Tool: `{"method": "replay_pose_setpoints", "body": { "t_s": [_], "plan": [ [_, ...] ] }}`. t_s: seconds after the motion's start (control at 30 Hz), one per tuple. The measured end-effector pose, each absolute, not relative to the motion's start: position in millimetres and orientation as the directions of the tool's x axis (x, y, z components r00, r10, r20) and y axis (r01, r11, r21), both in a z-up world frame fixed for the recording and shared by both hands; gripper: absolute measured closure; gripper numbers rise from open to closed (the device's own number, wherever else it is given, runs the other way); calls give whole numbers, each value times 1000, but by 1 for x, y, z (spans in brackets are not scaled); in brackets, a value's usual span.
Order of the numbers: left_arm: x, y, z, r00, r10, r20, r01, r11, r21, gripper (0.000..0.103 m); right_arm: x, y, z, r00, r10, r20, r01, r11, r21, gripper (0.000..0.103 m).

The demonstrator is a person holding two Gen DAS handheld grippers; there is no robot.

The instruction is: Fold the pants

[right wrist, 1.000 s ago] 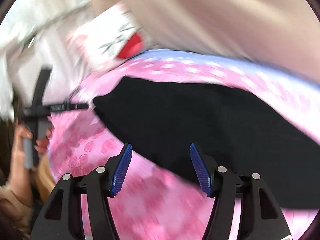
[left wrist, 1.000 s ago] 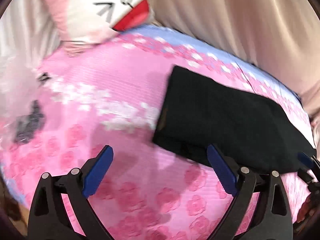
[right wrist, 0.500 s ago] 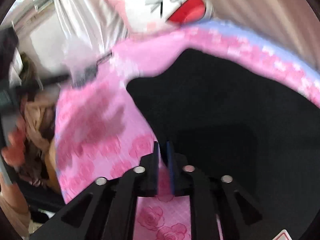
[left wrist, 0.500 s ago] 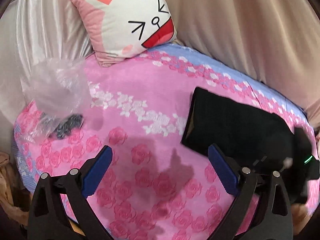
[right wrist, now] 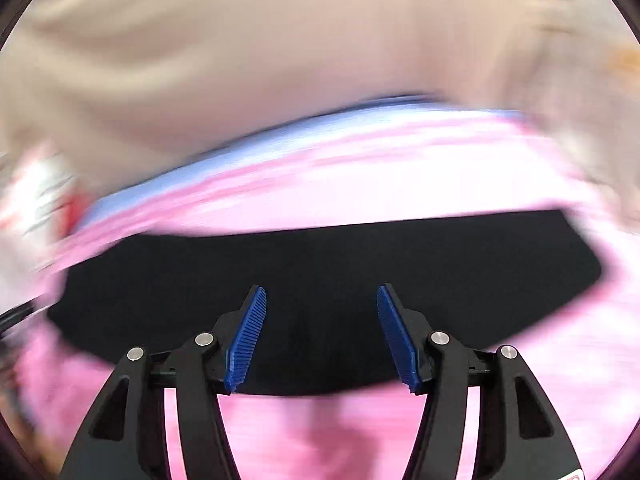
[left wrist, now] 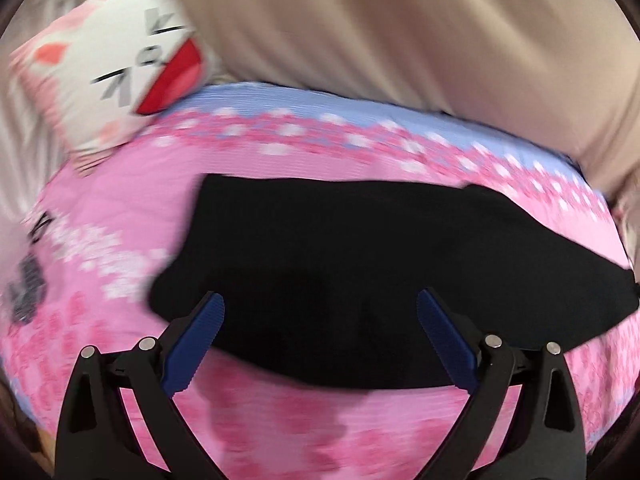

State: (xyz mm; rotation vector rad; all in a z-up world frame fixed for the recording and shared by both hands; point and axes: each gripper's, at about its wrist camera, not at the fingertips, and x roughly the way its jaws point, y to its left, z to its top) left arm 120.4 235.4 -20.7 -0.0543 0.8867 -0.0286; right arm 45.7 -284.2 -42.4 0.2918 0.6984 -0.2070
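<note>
The black pants lie folded flat in a long dark shape on the pink flowered bedspread. My left gripper is open and empty, its blue pads over the near edge of the pants. In the right wrist view the pants stretch across the middle. My right gripper is open and empty, just above their near edge. Both views are blurred by motion.
A white and pink cat-face pillow leans at the back left of the bed. A beige curtain hangs behind the bed. Something dark lies at the left edge of the bedspread.
My right gripper has opened from shut and swung to face the pants squarely. My left gripper has moved in over the near edge of the pants.
</note>
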Motion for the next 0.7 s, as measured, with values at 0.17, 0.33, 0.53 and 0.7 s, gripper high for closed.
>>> {"method": "replay_pose_setpoints", "body": {
  "t_s": [0.17, 0.33, 0.53, 0.7],
  "plan": [
    [130, 169, -30, 606, -113, -787, 63, 994, -95, 8, 4, -427, -59, 677, -287, -678, 503, 853, 141, 46],
    [133, 121, -35, 594, -108, -797, 67, 994, -85, 8, 14, -482, -94, 659, -212, -722, 475, 861, 181, 66],
    [136, 75, -36, 597, -42, -801, 90, 996, 14, 8, 34, -496, -113, 644, -165, -747, 438, 880, 183, 69],
    [141, 47, -35, 591, -49, -805, 108, 994, 18, 7, 28, -500, -103, 661, -146, -736, 408, 893, 189, 96]
  ]
}}
